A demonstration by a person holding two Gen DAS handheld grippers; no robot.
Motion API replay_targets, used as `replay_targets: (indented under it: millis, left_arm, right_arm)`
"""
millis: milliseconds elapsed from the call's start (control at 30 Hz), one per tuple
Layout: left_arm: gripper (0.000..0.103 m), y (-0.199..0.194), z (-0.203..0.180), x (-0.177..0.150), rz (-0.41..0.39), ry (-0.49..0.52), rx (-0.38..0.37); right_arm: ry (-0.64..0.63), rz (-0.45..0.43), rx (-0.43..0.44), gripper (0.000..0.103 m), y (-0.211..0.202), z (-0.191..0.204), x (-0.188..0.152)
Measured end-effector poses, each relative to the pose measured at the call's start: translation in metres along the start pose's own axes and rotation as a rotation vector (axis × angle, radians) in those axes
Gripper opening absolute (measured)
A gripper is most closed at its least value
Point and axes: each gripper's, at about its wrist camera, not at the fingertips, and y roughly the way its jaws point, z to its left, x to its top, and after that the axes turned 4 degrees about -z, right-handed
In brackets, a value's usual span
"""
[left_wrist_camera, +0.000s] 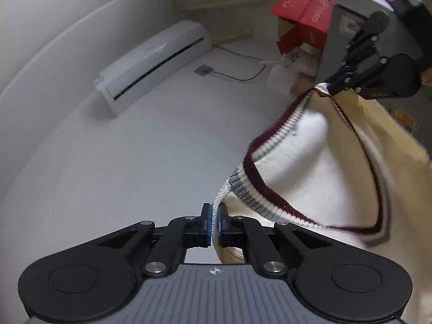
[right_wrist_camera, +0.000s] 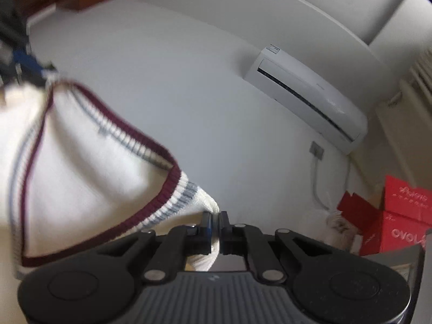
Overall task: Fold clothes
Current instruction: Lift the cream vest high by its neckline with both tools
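While the cream knitted sweater with maroon and grey ribbed trim [left_wrist_camera: 302,167] was held aloft at right of frame, left tongs [left_wrist_camera: 215,221] and right tongs [right_wrist_camera: 215,226] were each clamped on a shoulder edge; even tension was judged advisable.

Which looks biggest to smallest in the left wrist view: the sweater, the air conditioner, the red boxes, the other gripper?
As they look, nearness inflating the sweater:
1. cream sweater, held up by both grippers
2. air conditioner on the wall
3. red boxes and right gripper: too alike to rank
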Motion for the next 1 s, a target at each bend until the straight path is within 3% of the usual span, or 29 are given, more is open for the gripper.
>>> replay_targets:
  millis: [267, 433, 633, 867, 1000]
  left_arm:
    - [0.004, 0.015, 0.010, 0.017, 0.026, 0.061, -0.004]
    - [0.004, 0.047, 0.003, -0.004, 0.111, 0.039, -0.064]
    - [0.004, 0.099, -0.042, -0.077, 0.242, -0.006, -0.163]
    - [0.004, 0.162, -0.134, -0.194, 0.420, -0.068, -0.304]
    - [0.004, 0.194, -0.189, -0.254, 0.503, -0.072, -0.344]
  right_arm:
    - [-0.028, -0.022, -0.006, 0.004, 0.000, -0.020, 0.024]
    - [0.006, 0.079, 0.081, 0.004, 0.036, -0.017, 0.006]
    - [0.046, 0.238, 0.209, 0.004, 0.079, 0.029, -0.068]
    - [0.071, 0.455, 0.309, 0.004, 0.135, 0.129, -0.203]
    - [0.064, 0.541, 0.326, 0.004, 0.163, 0.179, -0.272]
